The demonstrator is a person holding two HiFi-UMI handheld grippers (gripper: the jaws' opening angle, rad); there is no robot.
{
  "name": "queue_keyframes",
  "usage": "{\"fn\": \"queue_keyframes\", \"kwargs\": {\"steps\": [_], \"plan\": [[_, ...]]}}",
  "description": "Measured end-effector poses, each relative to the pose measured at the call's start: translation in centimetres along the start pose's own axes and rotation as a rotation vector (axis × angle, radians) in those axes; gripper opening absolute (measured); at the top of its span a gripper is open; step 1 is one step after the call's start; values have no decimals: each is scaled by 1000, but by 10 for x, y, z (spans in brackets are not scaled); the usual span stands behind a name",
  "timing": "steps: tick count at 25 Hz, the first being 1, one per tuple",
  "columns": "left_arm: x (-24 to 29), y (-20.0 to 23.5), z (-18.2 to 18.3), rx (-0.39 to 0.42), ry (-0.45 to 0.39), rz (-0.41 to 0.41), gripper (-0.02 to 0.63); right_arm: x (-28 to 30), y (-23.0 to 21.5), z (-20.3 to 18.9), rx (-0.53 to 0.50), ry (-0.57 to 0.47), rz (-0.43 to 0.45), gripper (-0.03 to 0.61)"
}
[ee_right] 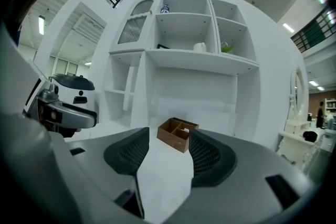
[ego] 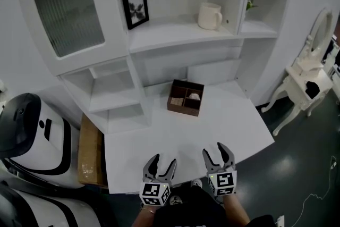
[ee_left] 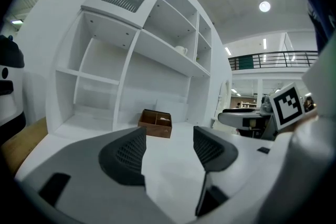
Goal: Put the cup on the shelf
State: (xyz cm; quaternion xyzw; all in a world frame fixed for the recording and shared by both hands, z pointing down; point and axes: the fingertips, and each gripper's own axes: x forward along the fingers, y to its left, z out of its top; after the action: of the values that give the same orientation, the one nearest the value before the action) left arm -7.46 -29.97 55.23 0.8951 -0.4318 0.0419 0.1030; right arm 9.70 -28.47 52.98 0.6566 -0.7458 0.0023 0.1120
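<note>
Left gripper (ego: 163,161) and right gripper (ego: 215,150): jaws spread, empty, over the near edge of the worktop (ego: 143,151). Bare surface runs toward 12 o'clock to the brown box (ego: 186,97); the cup (ego: 209,16) stands on the shelf (ego: 170,34).

Wooden box (ego: 186,97): brown, split into compartments, resting on the white table (ego: 154,138); I see a pale object in one compartment.
Picture frame (ego: 135,8): black, upright.
Chair (ego: 311,72): white, right of the table.
Cardboard box (ego: 89,157): beside the table's left edge.

The head view looked steeply down on the desk (ego: 159,141). Both gripper views faced the shelf (ee_right: 199,59) from low, sharing the brown box (ee_right: 177,134).
</note>
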Motion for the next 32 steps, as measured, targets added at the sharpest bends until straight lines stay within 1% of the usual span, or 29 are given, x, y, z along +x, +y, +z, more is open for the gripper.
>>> {"fn": "queue_keyframes", "kwargs": {"steps": [1, 4, 5, 8, 11, 13, 14, 18, 25, 32], "plan": [[0, -1, 2, 0, -4, -6, 276, -1, 0, 3, -3, -12, -5, 238], [1, -5, 2, 1, 2, -26, 251, -6, 7, 11, 11, -54, 7, 136], [1, -7, 1, 1, 5, -30, 236, -7, 9, 11, 13, -60, 15, 117], [-1, -8, 0, -2, -1, -31, 164, -8, 13, 10, -6, -64, 21, 52], [-3, -5, 1, -25, -24, -12, 83, -7, 16, 7, -11, -64, 37, 13], [-5, -1, 2, -40, -35, 2, 18, -6, 18, 5, -9, -52, 51, 11], [-6, 0, 2, -42, -36, 3, 5, -5, 18, 4, -7, -48, 53, 11], [-8, 3, 2, -41, -32, -2, 3, -4, 19, 3, -7, -38, 49, 9], [-10, 6, 0, -42, -28, 2, 3, -1, 30, -1, -58, -3, 57, 9], [-12, 10, -3, -32, -18, 9, 3, 1, 32, -2, -80, 7, 59, 8]]}}
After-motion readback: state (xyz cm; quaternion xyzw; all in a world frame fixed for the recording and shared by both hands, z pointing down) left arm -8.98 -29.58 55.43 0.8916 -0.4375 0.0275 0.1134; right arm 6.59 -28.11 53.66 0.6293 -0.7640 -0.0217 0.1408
